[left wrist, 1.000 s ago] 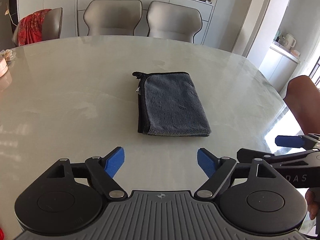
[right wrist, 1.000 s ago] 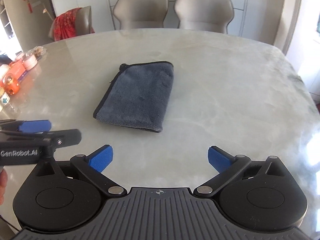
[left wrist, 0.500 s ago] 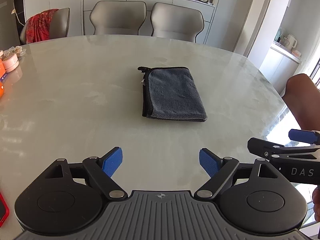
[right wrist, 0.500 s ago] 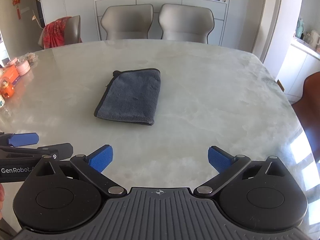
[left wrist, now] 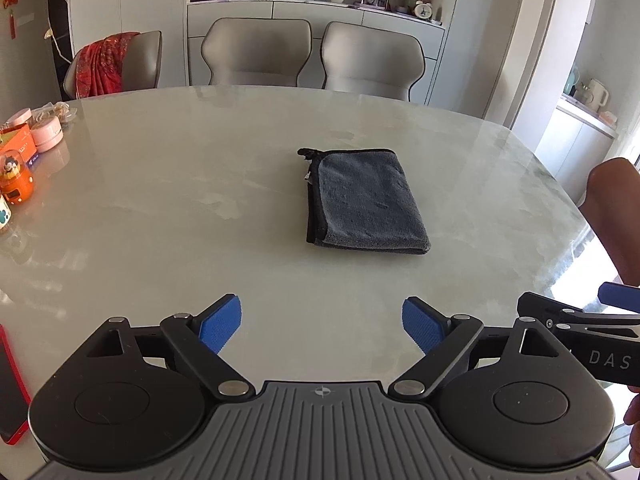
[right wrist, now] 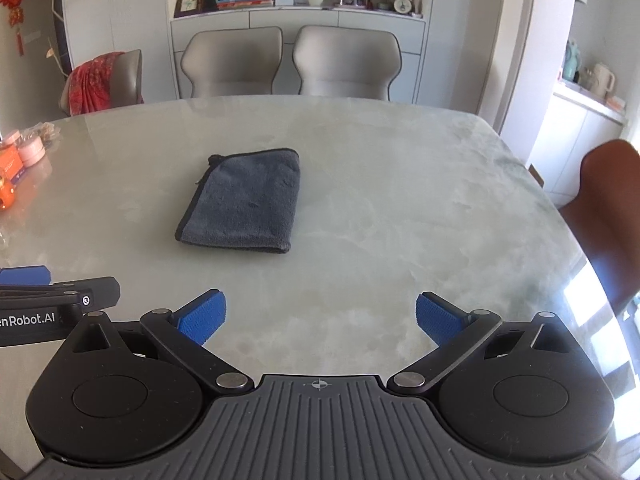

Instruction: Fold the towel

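Towel [left wrist: 366, 200] lies flat near the middle of the table [left wrist: 160, 200], a compact grey rectangle with layered dark-trimmed edges stacked along its left side and a smooth fold on the right. That stacking suggests it is already doubled over, probably more than once, so the folding looks finished or close to it.

Both grippers sit at the near edge, well apart from the cloth, and neither touches it. The left gripper [left wrist: 320, 326] has its blue pads spread wide with nothing between them; the right gripper [right wrist: 320, 320] is likewise wide and empty. Each shows at the margin of the other's view, side by side, at roughly the same height above the tabletop. Held back and spread like this, they read as clear of the work, either resting after a release or ready for a further fold.

Clutter, an orange toy [left wrist: 16, 184] and pink tins [left wrist: 46, 134], sits at the far left rim, well away, so the cloth has bare surface all round it for any further fold.
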The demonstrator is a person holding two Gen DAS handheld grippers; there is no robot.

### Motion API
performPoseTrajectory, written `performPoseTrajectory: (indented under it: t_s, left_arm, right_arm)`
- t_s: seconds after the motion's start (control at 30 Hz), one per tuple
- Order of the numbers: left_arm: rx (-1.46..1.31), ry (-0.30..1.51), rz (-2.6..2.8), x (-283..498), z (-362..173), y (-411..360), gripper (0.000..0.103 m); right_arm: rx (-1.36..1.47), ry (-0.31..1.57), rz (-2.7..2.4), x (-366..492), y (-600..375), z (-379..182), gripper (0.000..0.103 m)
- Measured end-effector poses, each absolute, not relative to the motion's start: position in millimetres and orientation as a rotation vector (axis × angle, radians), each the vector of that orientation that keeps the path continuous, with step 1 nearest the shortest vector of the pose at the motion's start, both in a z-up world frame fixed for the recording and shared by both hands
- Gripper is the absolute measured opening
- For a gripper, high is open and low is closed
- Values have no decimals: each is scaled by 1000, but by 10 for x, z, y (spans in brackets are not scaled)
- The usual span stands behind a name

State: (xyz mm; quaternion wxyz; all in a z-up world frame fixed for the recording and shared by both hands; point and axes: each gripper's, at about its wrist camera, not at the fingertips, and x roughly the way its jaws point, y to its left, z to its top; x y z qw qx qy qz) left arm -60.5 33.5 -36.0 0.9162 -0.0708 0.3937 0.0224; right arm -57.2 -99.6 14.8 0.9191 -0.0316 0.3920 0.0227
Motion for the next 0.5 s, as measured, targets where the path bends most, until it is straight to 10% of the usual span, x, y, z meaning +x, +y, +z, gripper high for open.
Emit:
performPoseTrajectory:
  t_s: [0.5]
  left_arm:
    - [-79, 812, 97, -605, -353, 380, 95]
  right_arm:
    - [-46, 838, 24, -579, -975, 82, 102]
